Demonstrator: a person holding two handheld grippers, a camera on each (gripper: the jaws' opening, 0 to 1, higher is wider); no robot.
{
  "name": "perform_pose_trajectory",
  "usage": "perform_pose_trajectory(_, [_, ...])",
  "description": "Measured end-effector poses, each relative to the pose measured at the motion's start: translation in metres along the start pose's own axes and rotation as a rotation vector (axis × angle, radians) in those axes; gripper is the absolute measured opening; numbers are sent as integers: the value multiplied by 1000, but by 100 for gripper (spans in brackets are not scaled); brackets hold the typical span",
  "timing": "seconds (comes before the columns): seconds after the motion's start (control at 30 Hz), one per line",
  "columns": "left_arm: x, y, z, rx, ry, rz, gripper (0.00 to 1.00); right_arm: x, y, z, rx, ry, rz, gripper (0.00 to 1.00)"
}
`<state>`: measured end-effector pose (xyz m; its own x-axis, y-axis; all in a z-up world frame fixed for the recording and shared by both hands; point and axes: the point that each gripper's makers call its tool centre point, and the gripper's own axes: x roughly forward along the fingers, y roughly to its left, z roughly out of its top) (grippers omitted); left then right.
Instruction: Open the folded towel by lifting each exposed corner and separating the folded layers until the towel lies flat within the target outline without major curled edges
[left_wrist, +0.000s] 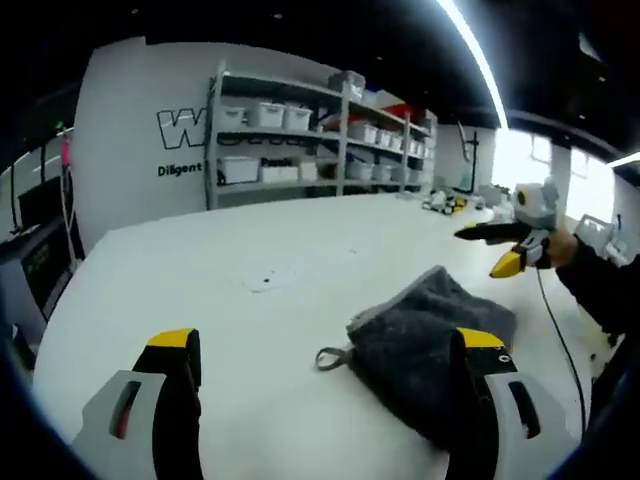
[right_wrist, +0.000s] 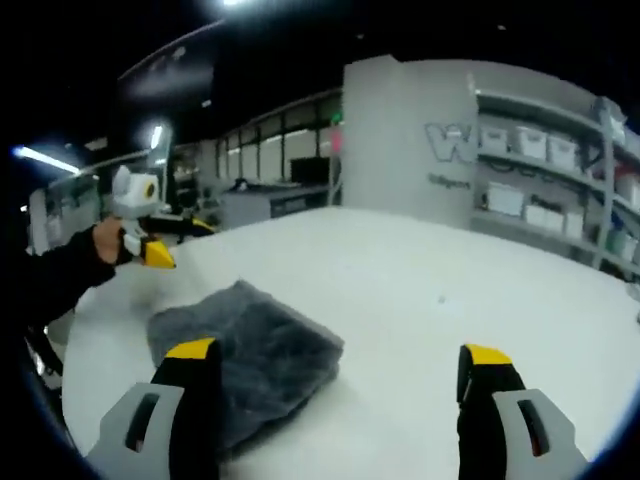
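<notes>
A folded dark grey towel lies on the white table, its hanging loop sticking out to the left. My left gripper is open just above the table, and its right jaw stands in front of the towel's near edge. In the right gripper view the same towel lies behind the left jaw of my open right gripper. Nothing sits between either pair of jaws. Across the towel, each view shows the other gripper held in a dark-sleeved hand: the right gripper and the left gripper.
Metal shelves with white bins stand against the far wall beyond the table. Small objects sit at the table's far right edge. A black cable trails down from the right gripper. Bare table spreads beyond the towel.
</notes>
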<state>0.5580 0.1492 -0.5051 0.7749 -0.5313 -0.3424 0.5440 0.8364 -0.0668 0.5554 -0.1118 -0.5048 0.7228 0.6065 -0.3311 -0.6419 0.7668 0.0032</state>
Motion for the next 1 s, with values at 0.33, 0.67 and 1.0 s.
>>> perform_pose_trajectory(0.33, [-23,-5,14,-1,-89,25,100,-33,-12,18,26,-115,-58,99])
perform_pose_trajectory(0.67, [-37,-21,5,-52,-92,-3,100,-49,-14,20,16,-137,-67,99])
perform_pose_trajectory(1.0, [-39,-28,1,-118,-89,-49,100,-53,-24,19,18,-133,-77,98])
